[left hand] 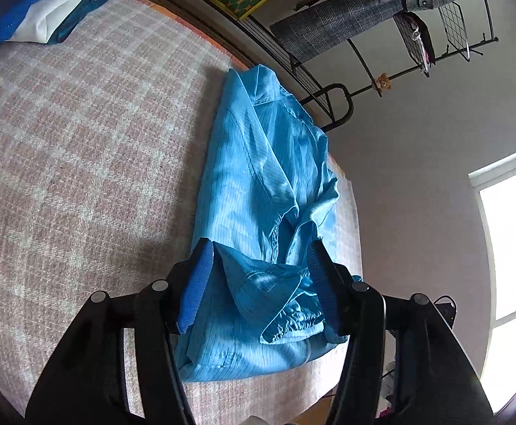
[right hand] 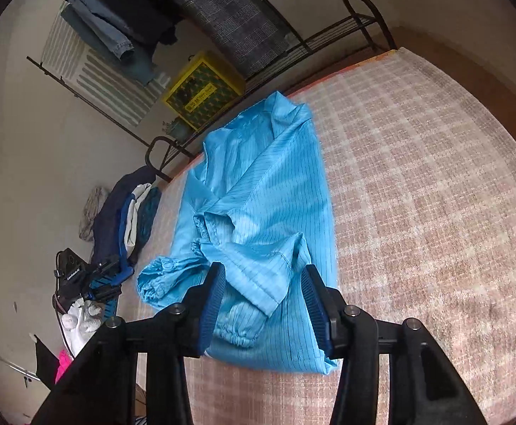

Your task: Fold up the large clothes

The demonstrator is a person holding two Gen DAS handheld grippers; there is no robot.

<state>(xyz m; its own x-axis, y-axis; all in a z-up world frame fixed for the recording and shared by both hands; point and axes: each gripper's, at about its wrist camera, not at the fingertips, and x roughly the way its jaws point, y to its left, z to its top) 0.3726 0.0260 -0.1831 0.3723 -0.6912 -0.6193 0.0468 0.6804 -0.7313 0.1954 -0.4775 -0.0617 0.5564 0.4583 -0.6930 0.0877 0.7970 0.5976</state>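
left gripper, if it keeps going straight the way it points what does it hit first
Most likely the light blue garment: the left gripper has open jaws either side of its bunched near end, with the checked blanket underneath. Depth is unclear.

Your left claw (left hand: 261,283) stands with its jaws apart, the blue pads (left hand: 196,290) on either side of the near end of the light blue striped garment (left hand: 254,177). A gathered cuff (left hand: 293,315) lies bunched between the pads, closer to the right one; neither pad presses the cloth. The garment stretches away from your claw as a long folded strip, collar (left hand: 268,92) at the far end, on a pink-and-white checked blanket (left hand: 80,141). Far off to the claw's left sits a pile of dark blue and white clothes (left hand: 45,7). Beyond the garment a metal rack (left hand: 364,56) carries a grey checked coat (left hand: 364,10).
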